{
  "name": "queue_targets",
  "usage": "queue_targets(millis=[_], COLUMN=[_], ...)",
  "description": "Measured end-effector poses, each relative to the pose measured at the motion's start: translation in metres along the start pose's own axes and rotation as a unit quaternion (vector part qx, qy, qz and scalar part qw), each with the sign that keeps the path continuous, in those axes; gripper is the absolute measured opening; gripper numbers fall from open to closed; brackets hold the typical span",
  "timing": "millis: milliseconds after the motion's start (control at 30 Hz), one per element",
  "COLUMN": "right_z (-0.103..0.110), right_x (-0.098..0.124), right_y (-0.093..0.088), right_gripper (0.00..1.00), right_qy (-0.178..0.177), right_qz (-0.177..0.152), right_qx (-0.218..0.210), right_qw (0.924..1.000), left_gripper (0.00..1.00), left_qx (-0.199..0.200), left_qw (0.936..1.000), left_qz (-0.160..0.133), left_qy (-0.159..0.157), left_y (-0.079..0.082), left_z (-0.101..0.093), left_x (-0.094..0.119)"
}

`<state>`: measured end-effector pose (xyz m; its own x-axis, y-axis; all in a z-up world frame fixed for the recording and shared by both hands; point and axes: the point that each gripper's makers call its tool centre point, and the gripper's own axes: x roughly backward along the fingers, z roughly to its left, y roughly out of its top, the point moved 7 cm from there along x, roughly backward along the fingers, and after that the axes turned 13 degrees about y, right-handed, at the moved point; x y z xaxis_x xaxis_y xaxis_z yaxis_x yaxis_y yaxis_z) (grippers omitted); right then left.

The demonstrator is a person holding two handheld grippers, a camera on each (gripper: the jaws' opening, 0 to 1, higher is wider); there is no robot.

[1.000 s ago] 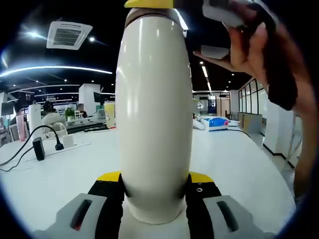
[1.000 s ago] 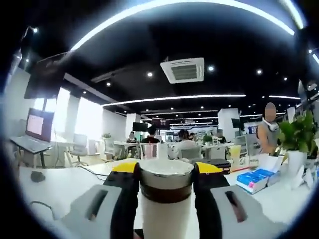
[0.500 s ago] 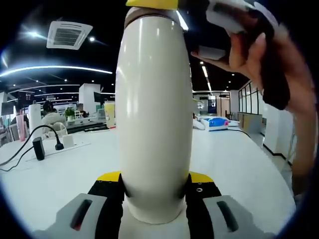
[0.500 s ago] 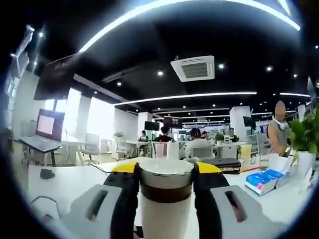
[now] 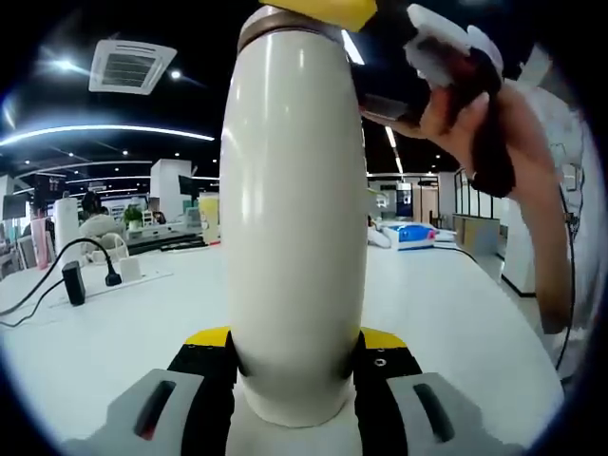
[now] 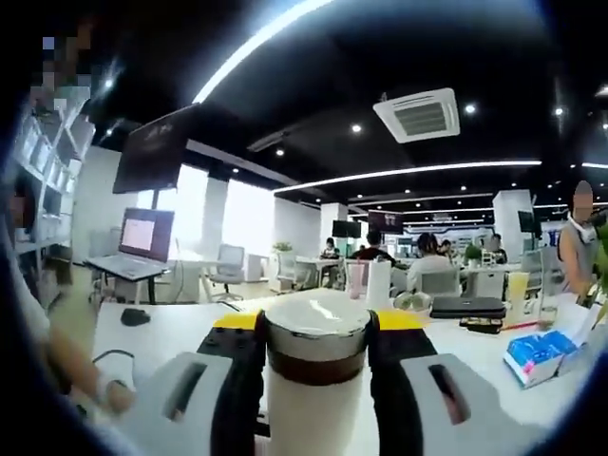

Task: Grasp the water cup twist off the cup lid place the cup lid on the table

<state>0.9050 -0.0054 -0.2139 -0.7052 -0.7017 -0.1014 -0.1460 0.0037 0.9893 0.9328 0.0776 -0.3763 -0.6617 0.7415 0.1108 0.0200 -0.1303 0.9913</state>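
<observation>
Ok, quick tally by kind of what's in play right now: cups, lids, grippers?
Water cup: 1
Cup lid, on the cup: 1
Grippers: 2, left gripper clamped on the cup's body, right gripper clamped on the lid
Total: 4

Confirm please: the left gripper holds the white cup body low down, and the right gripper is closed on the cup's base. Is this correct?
Not quite. The right gripper is closed on the cup lid at the top, not the base, as the right gripper view shows. The left gripper does hold the white cup body low down.
</observation>
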Motion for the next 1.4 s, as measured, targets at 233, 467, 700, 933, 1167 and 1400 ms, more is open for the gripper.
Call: queue_targets(millis=[233,467,700,933,1167,1400], right_z=[-0.006,-0.014,-0.015,-0.021,-0.028,-0.031], right_x=[-0.002,-0.004,-0.006,-0.006,-0.007,-0.009], right_y=[0.000,0.000,0.001,0.000,-0.001,-0.002], right_gripper=[0.45,0.45,0.45,0.45,0.45,0.45], right_qy=[0.057,0.119,0.156,0.202,0.253,0.298], right_qz=[0.005,0.011,0.020,0.024,0.028,0.029], right_qx=[-0.008,-0.020,-0.016,-0.010,-0.013,-0.015], right_qw=[0.9983,0.9926,0.9874,0.9791,0.9669,0.9541], left_gripper=[0.50,0.50,0.50,0.50,0.50,0.50], left_qx=[0.003,0.002,0.003,0.003,0.001,0.001], left_qw=[1.0000,1.0000,1.0000,1.0000,1.0000,1.0000], left_qz=[0.001,0.001,0.001,0.001,0.001,0.002], left_qy=[0.000,0.000,0.000,0.000,0.000,0.000], left_y=[0.000,0.000,0.000,0.000,0.000,0.000], left_z=[0.000,0.000,0.000,0.001,0.000,0.000], left_x=[0.001,0.001,0.001,0.000,0.000,0.000])
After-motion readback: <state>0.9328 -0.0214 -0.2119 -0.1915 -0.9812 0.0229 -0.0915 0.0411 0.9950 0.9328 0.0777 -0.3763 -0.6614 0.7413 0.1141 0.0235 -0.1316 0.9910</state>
